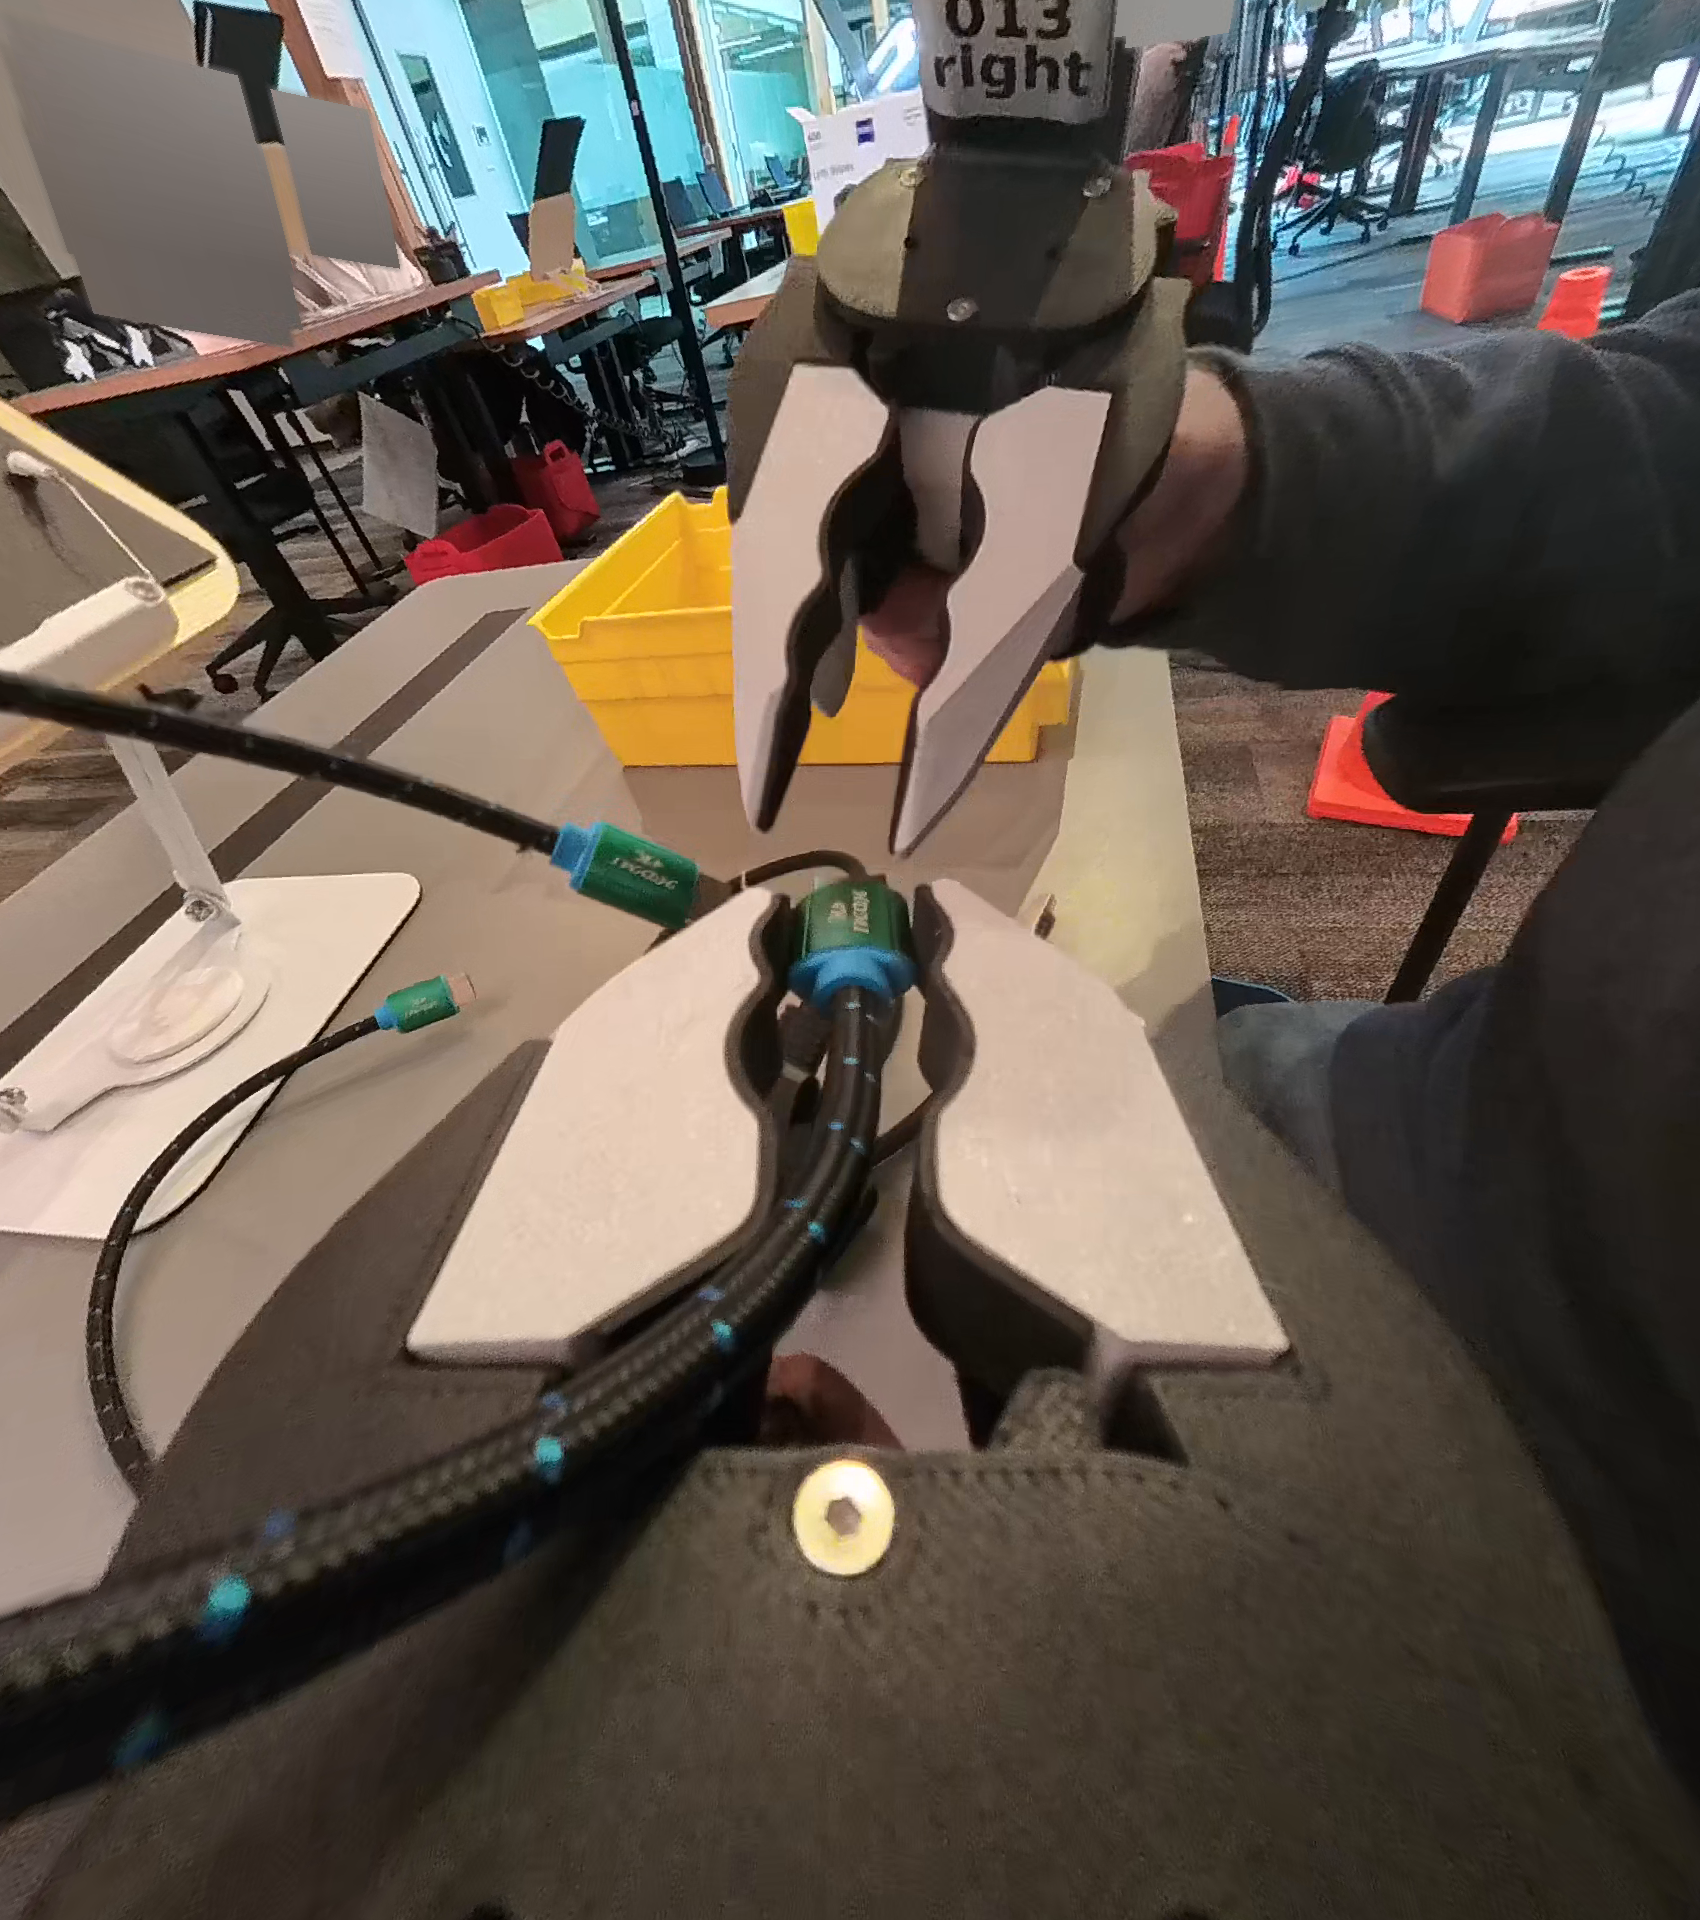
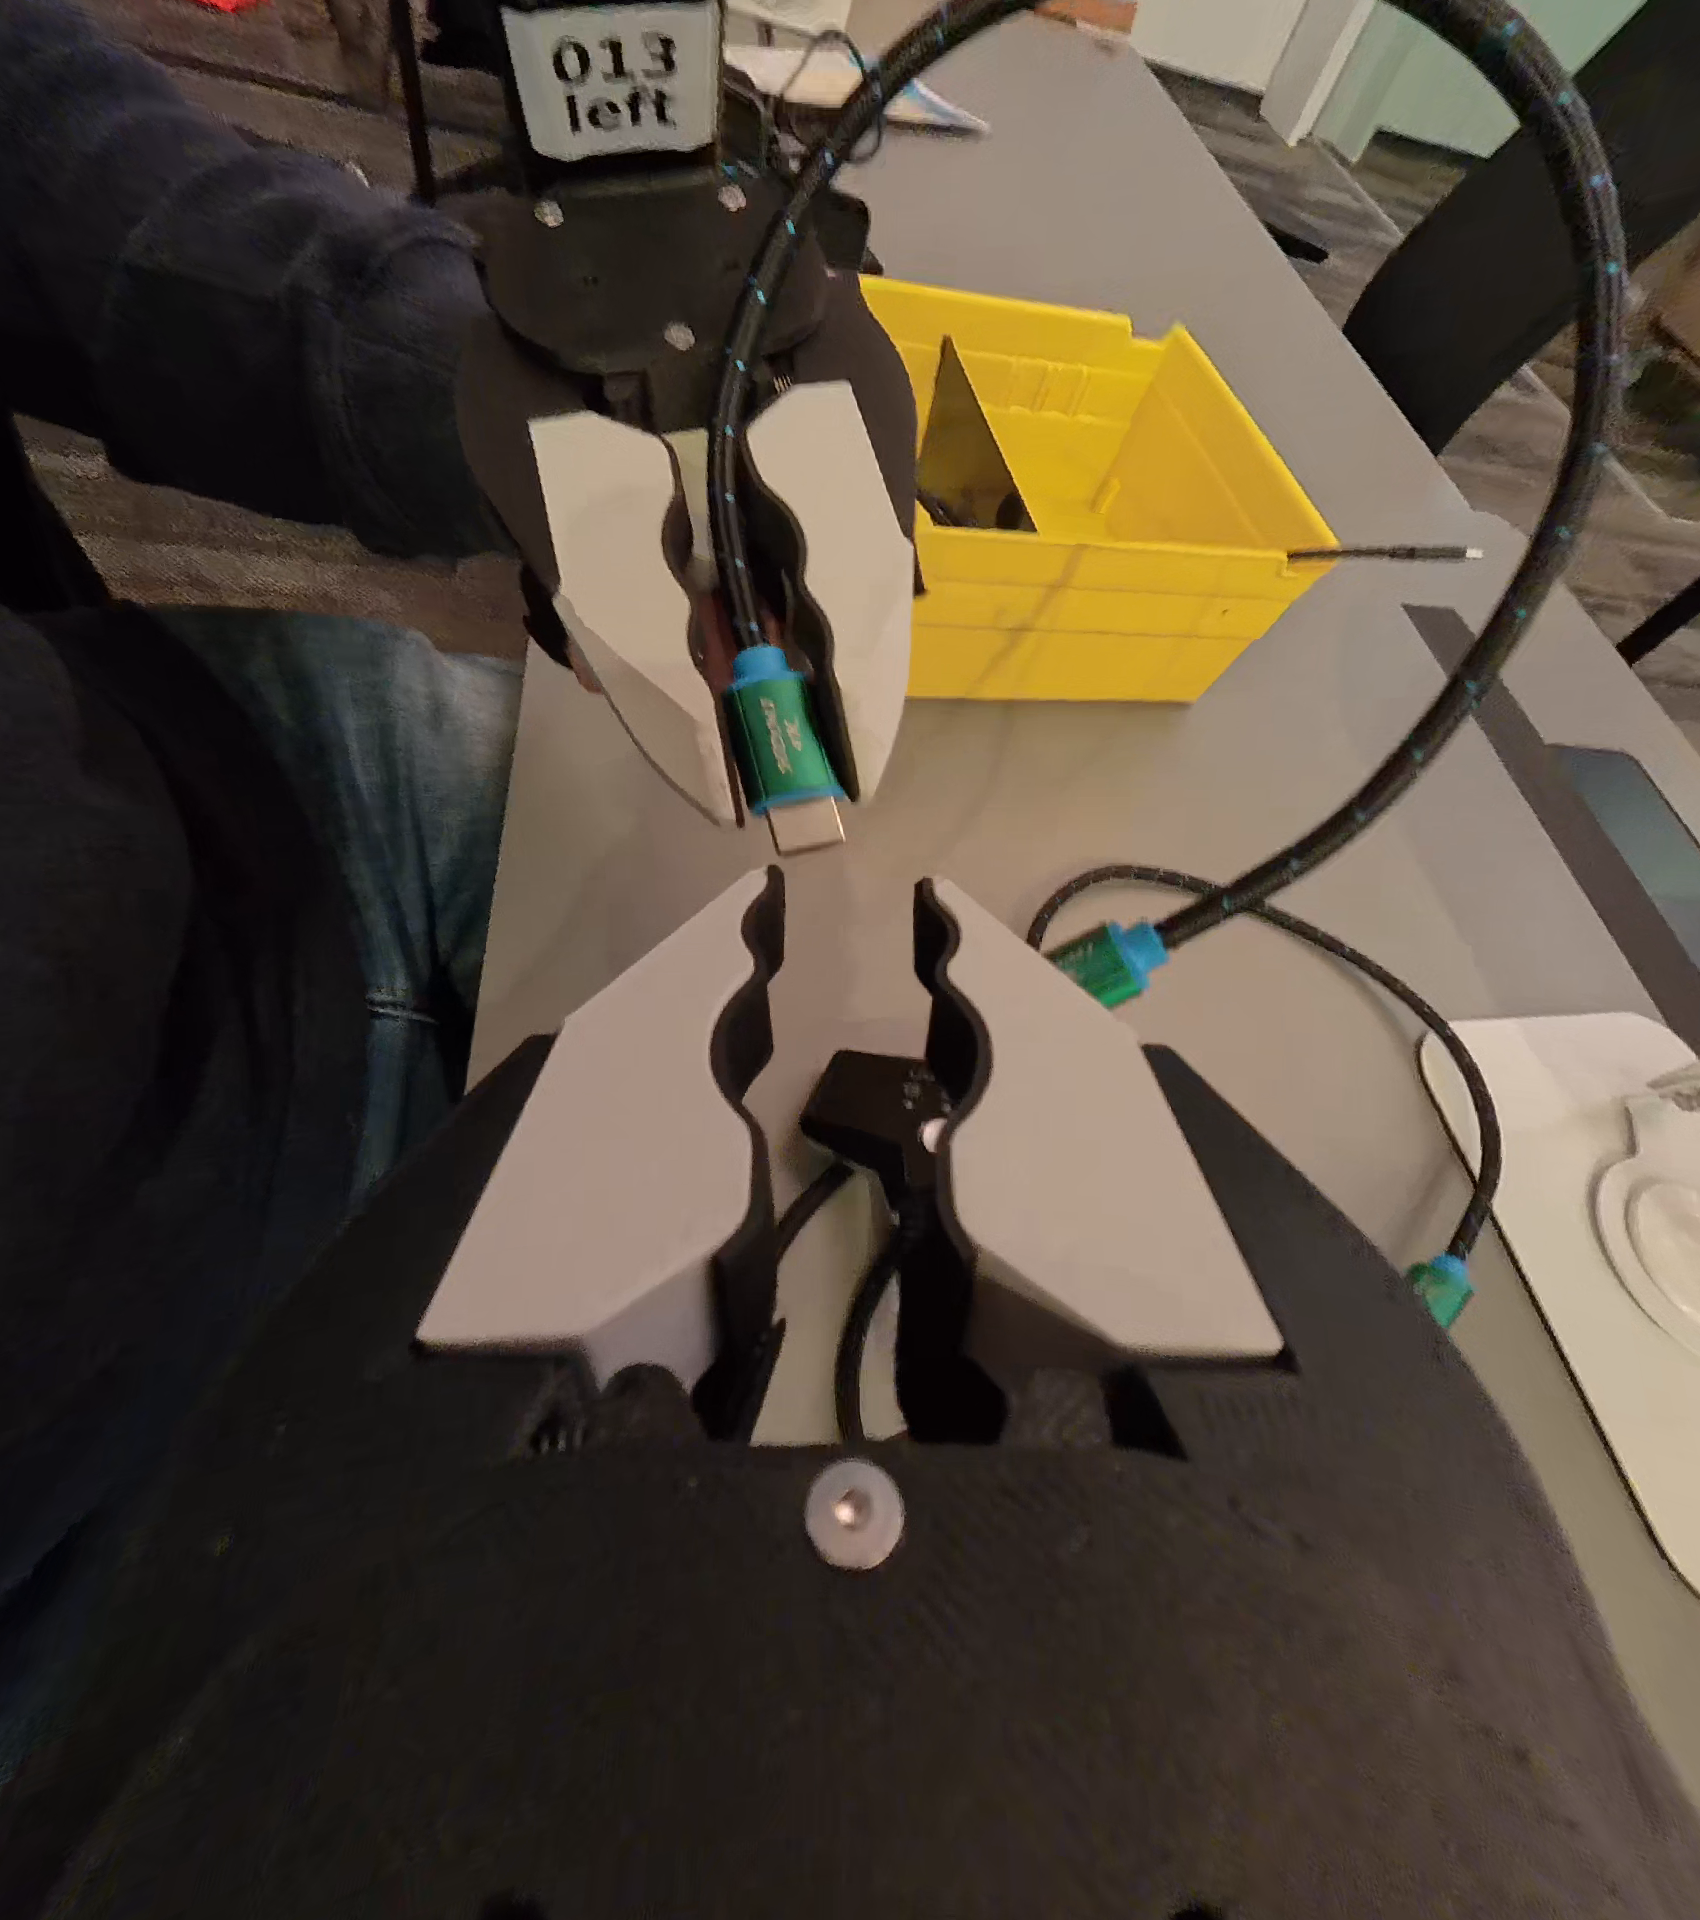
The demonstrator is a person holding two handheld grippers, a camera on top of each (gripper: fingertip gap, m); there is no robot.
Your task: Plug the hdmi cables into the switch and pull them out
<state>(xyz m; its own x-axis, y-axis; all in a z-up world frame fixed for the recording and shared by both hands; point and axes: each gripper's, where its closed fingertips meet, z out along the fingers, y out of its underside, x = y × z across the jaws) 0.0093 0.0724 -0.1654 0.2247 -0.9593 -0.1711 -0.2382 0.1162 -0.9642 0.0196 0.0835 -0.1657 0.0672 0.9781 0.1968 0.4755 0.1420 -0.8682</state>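
The grey table [image 2: 1189, 810] carries a yellow plastic bin [image 2: 1116, 582] at its far side; nearer than the bin, the left gripper [image 2: 794, 800] clamps a green-and-blue HDMI plug on a black braided cable [image 2: 784, 743], metal tip bare; facing it, the right gripper [image 2: 846, 894] stands parted around the small black switch [image 2: 877, 1117], lying nearer than the bin.
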